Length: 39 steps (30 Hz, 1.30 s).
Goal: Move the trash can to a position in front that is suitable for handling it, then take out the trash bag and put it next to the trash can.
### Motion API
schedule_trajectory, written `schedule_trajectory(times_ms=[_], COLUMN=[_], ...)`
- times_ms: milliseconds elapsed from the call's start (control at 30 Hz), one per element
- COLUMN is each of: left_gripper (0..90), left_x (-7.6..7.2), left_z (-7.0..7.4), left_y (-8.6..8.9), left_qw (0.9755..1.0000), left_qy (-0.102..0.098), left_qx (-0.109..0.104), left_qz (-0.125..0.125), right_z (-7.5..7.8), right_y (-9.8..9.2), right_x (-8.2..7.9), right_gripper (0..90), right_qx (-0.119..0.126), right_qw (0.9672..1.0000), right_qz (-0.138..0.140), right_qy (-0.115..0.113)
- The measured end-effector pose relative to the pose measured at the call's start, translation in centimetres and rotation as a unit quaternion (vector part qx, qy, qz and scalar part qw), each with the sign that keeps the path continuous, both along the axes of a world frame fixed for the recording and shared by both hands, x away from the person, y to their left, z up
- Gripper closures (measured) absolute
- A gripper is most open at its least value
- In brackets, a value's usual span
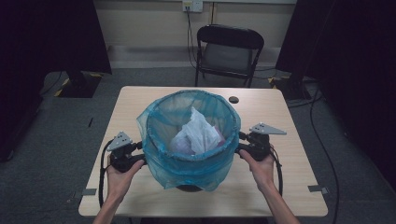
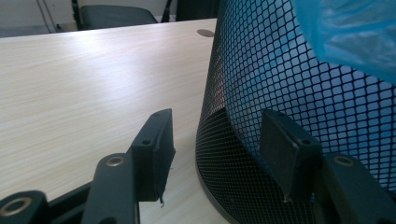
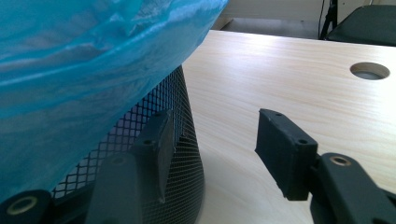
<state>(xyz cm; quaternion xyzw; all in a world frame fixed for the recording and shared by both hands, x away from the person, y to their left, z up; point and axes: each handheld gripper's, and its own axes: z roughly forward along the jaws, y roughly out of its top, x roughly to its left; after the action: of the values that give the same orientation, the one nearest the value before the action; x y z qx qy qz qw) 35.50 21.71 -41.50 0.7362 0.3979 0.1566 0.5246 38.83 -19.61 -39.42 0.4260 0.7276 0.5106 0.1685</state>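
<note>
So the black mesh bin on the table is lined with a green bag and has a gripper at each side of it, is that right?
Not quite: the bag lining the black mesh bin is blue, not green, as the high view shows. The rest holds: the bin stands on the table, with the left gripper at one side and the right gripper at the other.

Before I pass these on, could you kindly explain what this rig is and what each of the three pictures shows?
A person holds a hand-held two-jaw gripper in each hand: the left gripper and the right gripper. One picture looks down from above the table; the other two come from cameras riding on each gripper, looking along its black jaws. On the table stands a black mesh wastebasket lined with a blue plastic bag, with crumpled white plastic inside. Both grippers flank the basket with jaws apart; neither grips anything.
</note>
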Motion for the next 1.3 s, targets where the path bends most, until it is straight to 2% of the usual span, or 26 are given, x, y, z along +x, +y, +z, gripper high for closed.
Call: schedule_trajectory(times_ms=[67, 167, 367, 567, 633, 667, 700, 733, 800, 833, 933, 1067, 1100, 1167, 1300], left_gripper=[44.7, 44.9, 44.9, 44.9, 44.9, 44.9, 43.4, 43.4, 37.5, 37.5, 34.2, 32.7, 38.3, 40.3, 38.4], left_x=[-0.1, -0.4, -0.8, -1.3, -1.5, -1.5, -1.5, -1.5, -1.4, -1.4, -1.7, -1.5, -1.4, -1.2, -0.8], left_z=[0.1, 0.1, -0.2, 0.1, 0.1, 0.2, 0.2, 0.3, 0.4, 0.6, 1.4, 2.0, 2.1, 2.3, 3.1], left_y=[-0.3, -1.0, -2.0, -3.0, -3.3, -3.4, -3.5, -3.5, -3.3, -3.2, -3.1, -2.8, -2.7, -2.5, -2.1], left_qw=[0.9999, 0.9998, 0.9990, 0.9980, 0.9977, 0.9973, 0.9972, 0.9974, 0.9975, 0.9974, 0.9975, 0.9977, 0.9974, 0.9970, 0.9967], left_qy=[0.000, -0.001, 0.004, 0.001, 0.002, 0.001, 0.001, 0.001, 0.000, -0.001, -0.018, -0.032, -0.033, -0.037, -0.044], left_qx=[0.007, 0.006, -0.009, 0.006, 0.004, 0.009, 0.006, 0.006, -0.007, -0.013, -0.003, -0.006, -0.009, -0.017, -0.033], left_qz=[-0.009, -0.017, -0.043, -0.062, -0.067, -0.073, -0.075, -0.072, -0.071, -0.071, -0.069, -0.060, -0.063, -0.065, -0.060], right_z=[0.0, 0.0, -0.1, -0.1, -0.1, -0.1, -0.1, -0.1, 0.0, 0.0, 0.4, 1.0, 1.3, 1.5, 2.2], right_y=[-0.5, -1.3, -2.9, -4.0, -4.4, -4.6, -5.0, -5.0, -5.3, -5.3, -5.4, -5.5, -5.6, -5.7, -5.7], right_x=[-0.4, -1.1, -2.4, -3.4, -3.7, -3.8, -3.9, -3.9, -3.9, -3.9, -4.0, -4.1, -4.0, -4.0, -3.4], right_gripper=[47.5, 48.0, 47.9, 47.7, 47.5, 47.0, 43.0, 43.0, 37.3, 37.3, 36.0, 32.6, 30.2, 28.6, 27.1], right_qx=[0.000, -0.002, 0.005, 0.002, 0.004, 0.005, 0.003, 0.003, 0.010, 0.010, 0.008, 0.003, 0.006, 0.008, 0.017], right_qw=[1.0000, 1.0000, 1.0000, 1.0000, 1.0000, 1.0000, 1.0000, 1.0000, 0.9999, 0.9999, 0.9999, 0.9998, 0.9997, 0.9996, 0.9991], right_qz=[-0.001, -0.002, 0.002, -0.004, -0.006, -0.007, -0.008, -0.008, -0.007, -0.007, -0.008, -0.008, -0.010, -0.014, -0.024], right_qy=[-0.002, -0.003, -0.005, -0.005, -0.004, -0.003, -0.003, -0.003, -0.003, -0.003, -0.011, -0.019, -0.023, -0.025, -0.032])
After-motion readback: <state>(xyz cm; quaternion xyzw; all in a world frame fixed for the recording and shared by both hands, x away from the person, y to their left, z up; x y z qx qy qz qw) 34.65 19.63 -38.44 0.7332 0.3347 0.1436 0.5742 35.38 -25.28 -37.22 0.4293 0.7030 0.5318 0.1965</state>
